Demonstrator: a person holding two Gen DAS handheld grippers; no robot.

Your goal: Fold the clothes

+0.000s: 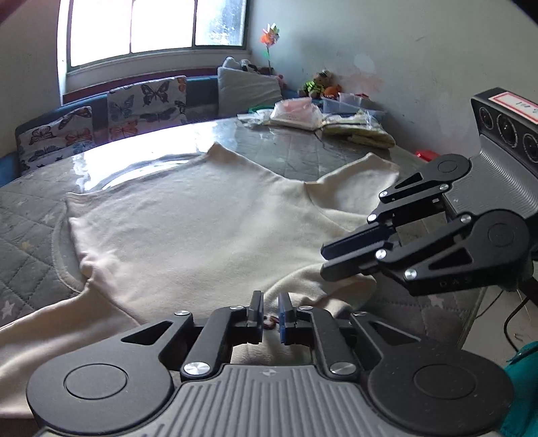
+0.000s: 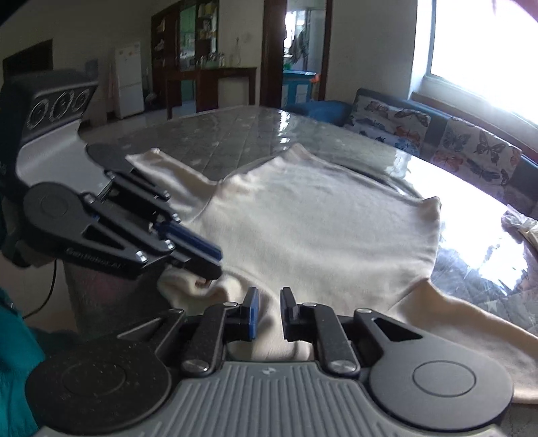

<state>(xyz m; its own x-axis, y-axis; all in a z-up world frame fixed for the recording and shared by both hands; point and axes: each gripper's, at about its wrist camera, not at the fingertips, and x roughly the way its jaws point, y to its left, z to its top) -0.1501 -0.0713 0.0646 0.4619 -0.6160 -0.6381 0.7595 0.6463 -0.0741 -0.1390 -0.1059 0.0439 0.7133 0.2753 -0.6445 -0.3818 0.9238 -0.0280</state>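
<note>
Where sweater (image 1: 201, 228) passes underneath, its hem hides.

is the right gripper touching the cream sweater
Cannot tell. The left wrist view shows the right gripper low at the cream sweater hem, but neither contact nor a gap shows plainly.

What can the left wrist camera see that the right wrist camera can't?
Only the left wrist view shows the pinwheel in the corner, the stuffed toys and the plastic bags at the table's far end. Only the right wrist view shows the white fridge, the wooden cabinet and the doorway. Both show the cream sweater spread on the shiny table, the butterfly cushions, the bright window, and both tongs: the left tongs and the right tongs, each slightly parted above the sweater's near edge.
</note>
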